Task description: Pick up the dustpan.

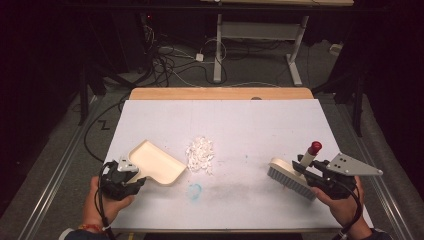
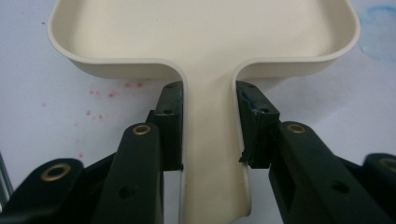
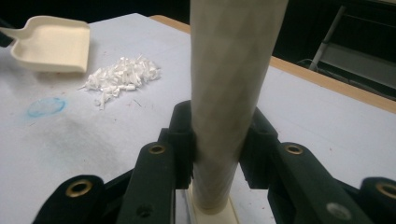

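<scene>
Left gripper [image 1: 131, 175] has the cream dustpan [image 1: 156, 162] pinched by its handle, pan at the near left of the bench [image 1: 260, 125], its mouth turned toward the white scraps [image 1: 201, 154] lying just beside it. Right gripper [image 1: 311, 172] clamps the brush [image 1: 291, 179] by its red-tipped handle, bristles at the bench top, well apart from the scraps.
</scene>
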`<state>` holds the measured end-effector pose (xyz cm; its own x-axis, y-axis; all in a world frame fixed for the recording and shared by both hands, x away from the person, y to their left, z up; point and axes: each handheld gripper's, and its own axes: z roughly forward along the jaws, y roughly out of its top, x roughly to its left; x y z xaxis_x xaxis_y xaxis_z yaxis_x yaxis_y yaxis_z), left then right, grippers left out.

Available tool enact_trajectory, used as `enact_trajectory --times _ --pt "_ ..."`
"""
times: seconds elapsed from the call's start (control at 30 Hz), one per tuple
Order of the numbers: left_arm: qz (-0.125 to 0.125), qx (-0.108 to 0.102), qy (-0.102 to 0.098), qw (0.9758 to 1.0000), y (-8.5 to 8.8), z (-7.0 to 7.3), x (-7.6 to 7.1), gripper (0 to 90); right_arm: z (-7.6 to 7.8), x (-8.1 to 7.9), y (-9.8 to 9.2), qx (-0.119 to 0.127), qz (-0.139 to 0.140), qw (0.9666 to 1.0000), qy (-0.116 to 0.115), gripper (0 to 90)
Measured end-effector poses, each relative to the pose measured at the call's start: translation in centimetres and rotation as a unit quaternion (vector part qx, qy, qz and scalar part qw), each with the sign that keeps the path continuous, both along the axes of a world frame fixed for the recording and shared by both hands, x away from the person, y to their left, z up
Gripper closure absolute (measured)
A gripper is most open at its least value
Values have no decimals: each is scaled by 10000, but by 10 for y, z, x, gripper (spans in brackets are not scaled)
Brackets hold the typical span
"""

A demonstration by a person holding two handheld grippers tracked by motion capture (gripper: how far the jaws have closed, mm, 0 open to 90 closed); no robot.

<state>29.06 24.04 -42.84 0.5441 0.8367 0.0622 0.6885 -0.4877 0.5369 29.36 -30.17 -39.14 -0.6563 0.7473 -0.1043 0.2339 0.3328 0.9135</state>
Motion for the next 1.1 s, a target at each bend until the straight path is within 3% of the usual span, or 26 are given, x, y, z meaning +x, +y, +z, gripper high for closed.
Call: enact_trajectory --times 0.13,0.4,1.1 --pt "-302 18 186 9994 -2 -2 -16 637 0 0 1 -6 -11 10000 10 711" --pt "-709 8 359 9968 -15 -6 -20 636 -1 4 1 32 -56 10000 -3 711" --pt "-942 105 434 9945 -24 -14 -13 634 2 20 5 123 -110 9999 39 712"
